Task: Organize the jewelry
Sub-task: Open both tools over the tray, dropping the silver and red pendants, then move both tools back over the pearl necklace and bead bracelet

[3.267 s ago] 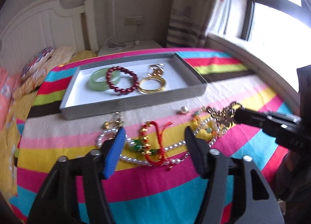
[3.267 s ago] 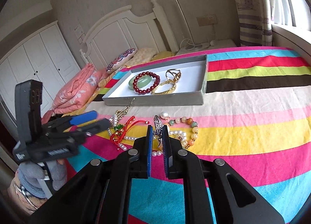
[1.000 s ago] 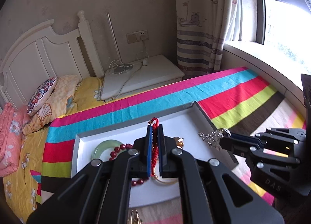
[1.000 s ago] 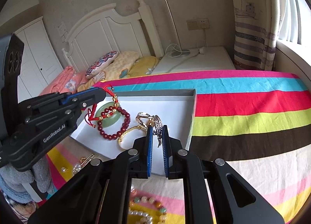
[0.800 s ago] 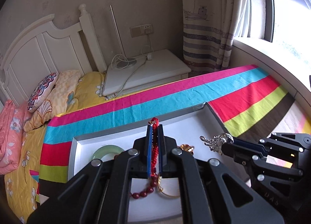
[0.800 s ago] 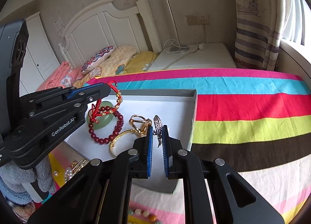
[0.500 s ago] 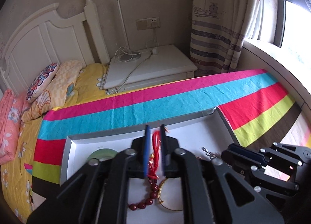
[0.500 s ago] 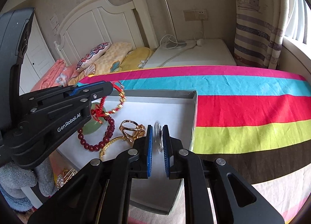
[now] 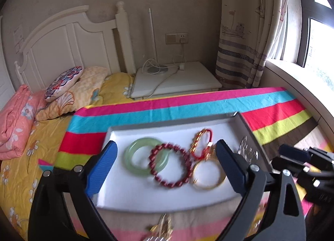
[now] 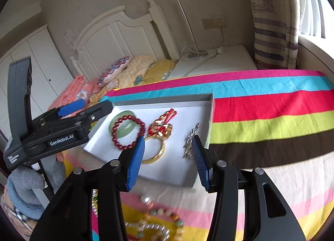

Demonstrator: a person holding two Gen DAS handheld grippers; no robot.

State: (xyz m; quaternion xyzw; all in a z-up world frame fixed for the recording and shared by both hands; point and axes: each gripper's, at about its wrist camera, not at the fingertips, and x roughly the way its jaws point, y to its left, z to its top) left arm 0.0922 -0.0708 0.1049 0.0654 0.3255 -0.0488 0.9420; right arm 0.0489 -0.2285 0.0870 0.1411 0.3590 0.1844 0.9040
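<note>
Risk lies in the tray [image 10: 210,113]: both the left tool [image 9: 166,165] and right tool [image 10: 168,160] hover spread and empty above it, where the red cord bracelet [image 10: 165,123] and silver brooch [image 10: 191,140] rest, so a careless withdrawal could snag them.

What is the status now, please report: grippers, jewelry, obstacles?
Left gripper open, right gripper open, both empty. Red cord bracelet and silver brooch lying in the tray. Pearl and bead strands remain on the blanket. Nothing blocking.
</note>
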